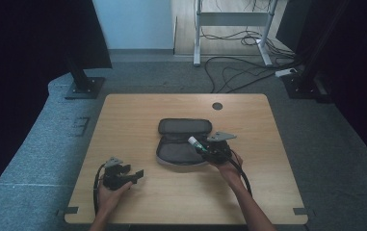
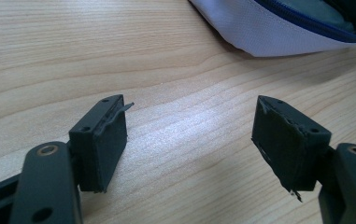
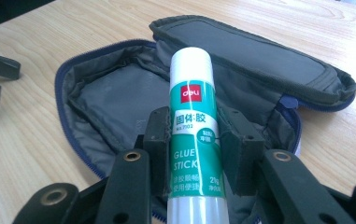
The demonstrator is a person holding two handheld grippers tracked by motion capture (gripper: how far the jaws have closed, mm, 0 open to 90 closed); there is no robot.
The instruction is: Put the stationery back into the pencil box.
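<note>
- Carrying: the right gripper [image 3: 189, 154] clamps a glue stick [image 3: 190, 135] by its labelled middle, holding it over the open pencil case [image 3: 119, 102] on the table [image 1: 137, 115].
- Step in hand, as judged: delivery of the stick into the case's lined lower half; next, it should be lowered and released inside the zip line.
- Orientation: the stick's long axis runs along the jaws, white cap leading toward the case's raised lid.
- Left gripper [image 2: 189, 140]: jaws apart, empty, over bare wood beside the case.

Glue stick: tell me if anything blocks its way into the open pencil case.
Nothing visible does. The glue stick, clamped in the right gripper, points over the pencil case, whose lid is folded back; its lined compartment looks empty.
</note>
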